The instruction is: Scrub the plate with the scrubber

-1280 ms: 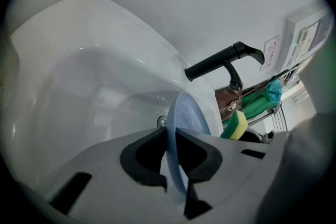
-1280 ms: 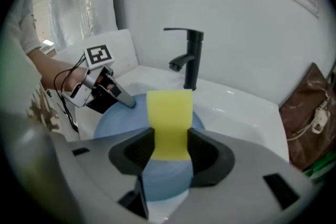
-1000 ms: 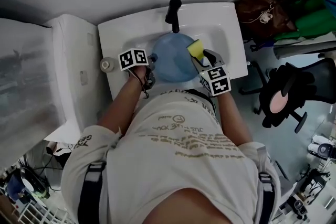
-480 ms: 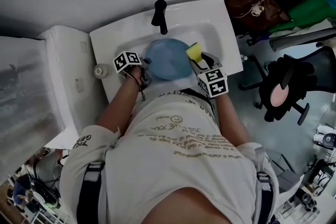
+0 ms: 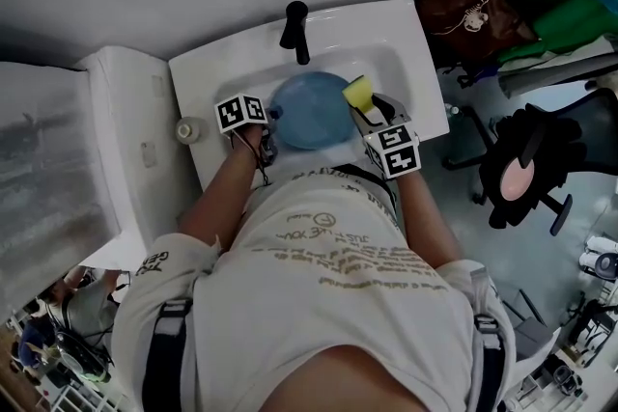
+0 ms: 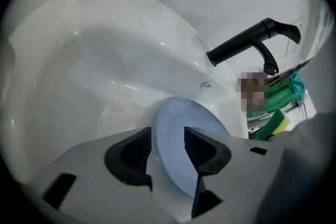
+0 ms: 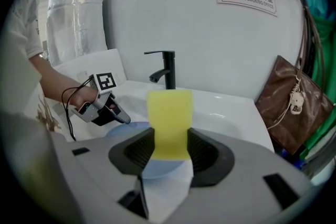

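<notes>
A blue plate [image 5: 309,111] lies in the white sink basin [image 5: 406,48], under the black tap [image 5: 294,26]. My left gripper [image 5: 272,116] is at the plate's left rim. In the left gripper view the plate [image 6: 184,134] has its edge between the jaws, and my left gripper [image 6: 168,147] stands open with a gap on each side of the rim; its jaws have just been opening. My right gripper [image 5: 367,109] is shut on the yellow scrubber [image 5: 358,93] at the plate's right edge. In the right gripper view the scrubber [image 7: 169,113] stands upright between the pads of the right gripper [image 7: 169,147].
A white counter [image 5: 126,130] adjoins the sink on the left, with a small round fitting [image 5: 185,128] beside the sink. A brown bag [image 7: 294,107] hangs to the right, and a black chair [image 5: 526,169] stands on the floor. The wall rises just behind the tap [image 7: 168,68].
The head view has shifted a little to the left. Both grippers keep their places at the plate's two sides, and the scrubber stays in the right gripper.
</notes>
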Demonstrator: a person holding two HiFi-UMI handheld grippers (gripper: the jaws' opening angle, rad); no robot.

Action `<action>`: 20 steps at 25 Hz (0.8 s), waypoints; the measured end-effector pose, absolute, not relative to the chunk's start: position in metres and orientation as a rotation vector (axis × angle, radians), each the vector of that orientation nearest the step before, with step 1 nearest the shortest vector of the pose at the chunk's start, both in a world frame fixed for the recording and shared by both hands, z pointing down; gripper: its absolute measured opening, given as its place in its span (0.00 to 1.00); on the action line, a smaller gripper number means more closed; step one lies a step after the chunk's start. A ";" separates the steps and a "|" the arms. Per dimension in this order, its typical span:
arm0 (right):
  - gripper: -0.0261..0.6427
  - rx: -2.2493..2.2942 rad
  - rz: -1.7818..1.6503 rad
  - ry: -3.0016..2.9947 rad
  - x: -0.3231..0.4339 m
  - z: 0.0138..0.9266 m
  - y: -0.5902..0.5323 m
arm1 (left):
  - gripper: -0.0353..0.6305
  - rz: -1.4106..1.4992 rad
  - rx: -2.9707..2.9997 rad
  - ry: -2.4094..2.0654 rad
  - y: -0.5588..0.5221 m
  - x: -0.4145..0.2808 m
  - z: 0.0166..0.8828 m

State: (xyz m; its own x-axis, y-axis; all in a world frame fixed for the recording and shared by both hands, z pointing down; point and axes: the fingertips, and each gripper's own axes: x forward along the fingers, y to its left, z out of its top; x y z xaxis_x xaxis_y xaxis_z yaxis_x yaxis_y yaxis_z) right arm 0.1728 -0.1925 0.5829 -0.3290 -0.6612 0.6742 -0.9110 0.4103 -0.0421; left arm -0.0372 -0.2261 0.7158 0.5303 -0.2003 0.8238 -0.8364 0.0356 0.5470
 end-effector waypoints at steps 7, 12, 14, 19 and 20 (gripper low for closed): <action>0.34 1.407 0.496 -2.145 0.166 0.562 -0.209 | 0.13 0.688 1.939 -1.195 -0.270 -0.052 0.656; 0.34 1.551 0.402 -2.239 0.162 0.520 -0.235 | 0.09 0.611 2.225 -1.348 -0.294 -0.048 0.594; 0.34 1.622 0.309 -2.281 0.161 0.495 -0.242 | 0.09 0.554 2.314 -1.384 -0.299 -0.044 0.565; 0.34 1.798 0.168 -2.403 0.160 0.426 -0.260 | 0.09 0.438 2.460 -1.474 -0.302 -0.035 0.495; 0.34 1.825 0.154 -2.427 0.160 0.415 -0.263 | 0.09 0.422 2.474 -1.488 -0.302 -0.034 0.483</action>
State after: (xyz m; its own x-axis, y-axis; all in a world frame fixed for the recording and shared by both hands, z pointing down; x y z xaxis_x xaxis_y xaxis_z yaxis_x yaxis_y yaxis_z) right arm 0.1598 -0.2630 0.4151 -0.2764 -0.9506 0.1414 -0.9608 0.2764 -0.0201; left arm -0.0344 -0.3016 0.4834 0.4450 -0.8220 0.3553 -0.8862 -0.4614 0.0425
